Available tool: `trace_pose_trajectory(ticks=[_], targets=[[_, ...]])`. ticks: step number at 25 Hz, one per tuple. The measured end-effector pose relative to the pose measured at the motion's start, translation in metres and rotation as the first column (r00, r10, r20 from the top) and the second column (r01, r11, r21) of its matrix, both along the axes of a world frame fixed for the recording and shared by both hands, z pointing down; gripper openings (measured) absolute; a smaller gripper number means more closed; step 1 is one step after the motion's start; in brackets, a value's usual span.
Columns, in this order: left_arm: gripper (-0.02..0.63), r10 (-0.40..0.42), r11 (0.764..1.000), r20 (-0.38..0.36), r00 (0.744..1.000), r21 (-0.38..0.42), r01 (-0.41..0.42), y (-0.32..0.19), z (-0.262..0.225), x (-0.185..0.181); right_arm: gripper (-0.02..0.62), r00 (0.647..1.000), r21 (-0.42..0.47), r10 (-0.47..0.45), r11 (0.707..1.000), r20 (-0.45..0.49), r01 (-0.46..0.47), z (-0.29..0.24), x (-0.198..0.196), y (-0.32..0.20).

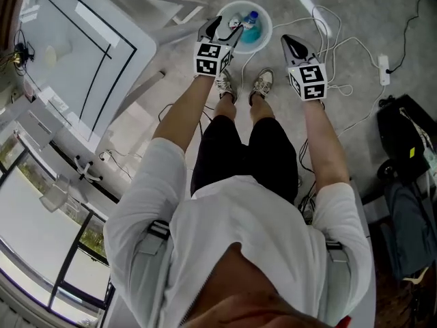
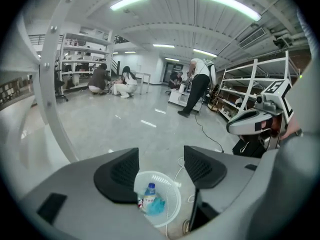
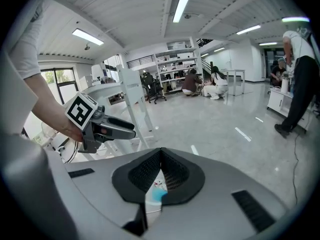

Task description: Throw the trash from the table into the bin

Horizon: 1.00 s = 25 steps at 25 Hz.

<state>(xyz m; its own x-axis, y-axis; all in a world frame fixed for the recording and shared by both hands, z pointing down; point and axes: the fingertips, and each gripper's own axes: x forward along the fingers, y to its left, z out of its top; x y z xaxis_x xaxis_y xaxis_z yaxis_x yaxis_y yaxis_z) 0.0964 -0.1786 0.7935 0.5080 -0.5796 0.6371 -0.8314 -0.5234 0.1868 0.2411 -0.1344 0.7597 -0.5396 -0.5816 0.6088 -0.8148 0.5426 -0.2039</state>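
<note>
Worktop point(image 1: 68, 53) in white, crossed by thin dark lines, fills the upper left of the head view, well apart from both arms. Just right of it the left hand-held gripper point(image 1: 224, 29) hangs over the floor, angled downward, its marker cube facing the camera. In the left gripper view its two dark pads stand wide apart and released, with nothing between them but the floor and the bin far below.

The bin point(image 1: 268, 20), a round white plastic basket, stands on the grey floor just ahead of the person's shoes point(image 1: 263, 84). The trash is inside it: a clear plastic bottle point(image 1: 250, 20) with a blue cap, and beside it a crumpled blue piece point(image 1: 247, 38) touching the bottle's lower part.

Right of the bin, the right hand-held gripper point(image 1: 291, 43) is held at about the same level as the left one, also tilted down. In the right gripper view its pads are pressed together tip to tip, clenched on nothing, and a sliver of the bin with the blue piece shows below them.

White cables point(image 1: 328, 39) loop across the floor just beyond the right gripper, running to a power strip point(image 1: 384, 68). A black bag point(image 1: 403, 135) sits on the floor at the far right.
</note>
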Motion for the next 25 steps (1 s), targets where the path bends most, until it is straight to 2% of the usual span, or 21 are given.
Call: trace_pose_trajectory(ticks=[8,16,25], targets=[[0.206,-0.006,0.992,-0.052,0.999,0.126,0.012,-0.017,-0.117,0.004,0.005,1.0,0.084,0.013,0.996,0.001,-0.013,-0.091,0.005,-0.017],[0.052,-0.055,0.973,-0.095,0.994,0.219,0.074,-0.022,-0.213,-0.016,0.005,1.0,0.16,0.016,0.987,0.01,-0.017,-0.169,0.0,-0.027],[0.012,-0.13,0.934,-0.174,0.976,0.31,0.18,-0.022,-0.302,-0.058,0.005,0.999,0.244,0.001,0.97,0.036,-0.01,-0.238,-0.018,-0.033]])
